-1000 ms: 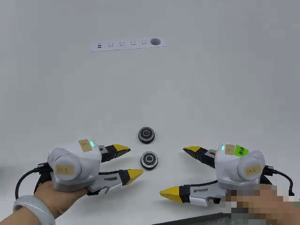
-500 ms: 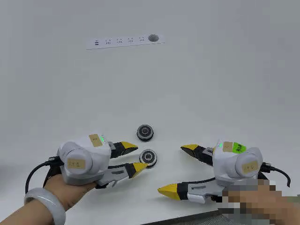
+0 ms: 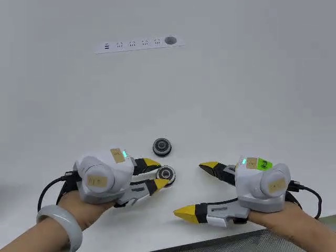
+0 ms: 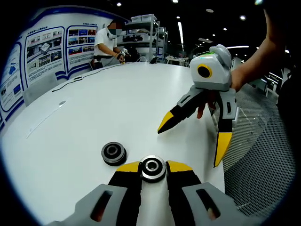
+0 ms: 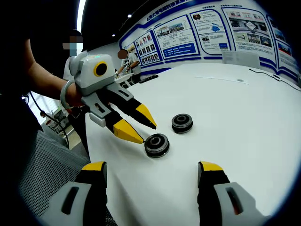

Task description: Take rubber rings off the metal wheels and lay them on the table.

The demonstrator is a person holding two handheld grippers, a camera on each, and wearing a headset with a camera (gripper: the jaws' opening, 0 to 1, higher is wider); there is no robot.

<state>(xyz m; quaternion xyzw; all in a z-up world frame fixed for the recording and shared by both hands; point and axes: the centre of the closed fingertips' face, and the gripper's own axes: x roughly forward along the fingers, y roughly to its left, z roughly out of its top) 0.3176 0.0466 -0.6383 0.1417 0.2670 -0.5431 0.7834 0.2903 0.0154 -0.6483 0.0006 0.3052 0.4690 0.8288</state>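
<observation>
Wheels, two of them, lie flat on the white table (image 3: 226, 94), each a silvery metal hub with a dark centre hole and a black rubber ring around the outside. Both rings sit on their wheels.

The nearer wheel (image 3: 166, 174) (image 4: 152, 168) (image 5: 156, 144) lies between the yellow tips of the left claw (image 3: 160, 172) (image 4: 153, 165). In the left gripper view one tip stands at each side of its rim, with the wheel centred in the gap. The right gripper view shows that same claw (image 5: 146, 133) coming in from the left, its lower tip at the wheel's edge and its upper tip reaching past the far side. The jaws are narrowed to about the wheel's width, but whether they press on the rubber or only flank it I cannot tell.

The other wheel (image 3: 162, 147) (image 4: 114, 153) (image 5: 182, 123) rests just beyond the first, apart from it and outside both claws.

The right claw (image 3: 190, 189) (image 5: 151, 165) (image 4: 189, 147) is spread wide and holds nothing. It hangs above the table to the right of the nearer wheel, well apart from it, with its tips pointing toward the left claw.

A white power strip (image 3: 139, 44) lies at the far side of the table. The hand on the left claw wears a pale bangle (image 3: 58, 226).
</observation>
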